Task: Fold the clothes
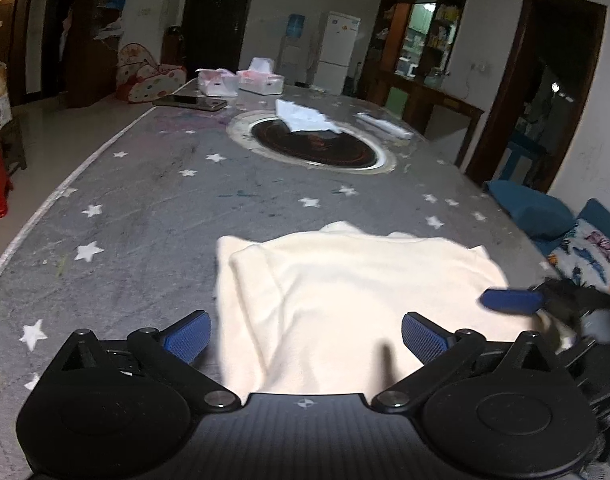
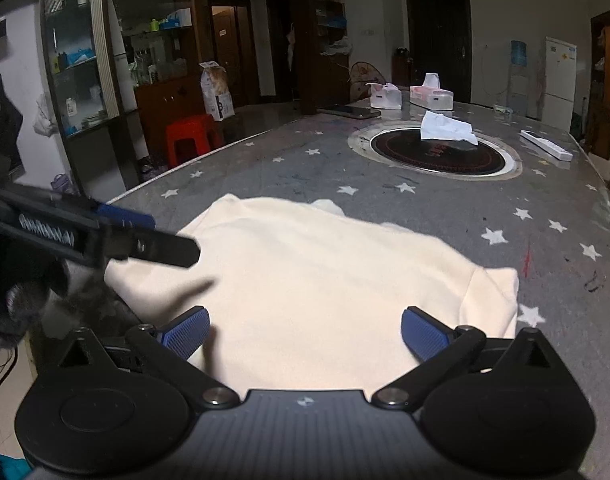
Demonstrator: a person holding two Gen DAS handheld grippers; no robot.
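A cream garment point(image 1: 345, 292) lies folded into a rough rectangle on the grey star-patterned table point(image 1: 145, 200), near its front edge. My left gripper point(image 1: 305, 336) hovers over the garment's near edge, open wide, its blue pads clear of the cloth. In the right wrist view the same cream garment point(image 2: 305, 280) fills the middle. My right gripper point(image 2: 305, 334) stands open over its near edge, nothing pinched. The right gripper's blue fingertip point(image 1: 509, 300) shows at the garment's right side in the left wrist view. The left gripper's finger point(image 2: 125, 216) crosses the right wrist view at left.
A round black hotplate point(image 1: 313, 144) is set in the table's middle, with a crumpled white cloth point(image 1: 305, 118) on its far rim. Tissue boxes point(image 1: 261, 80) and a phone point(image 1: 189, 102) sit at the far end. A red stool point(image 2: 189, 132) stands left; blue cushions point(image 1: 537, 208) lie right.
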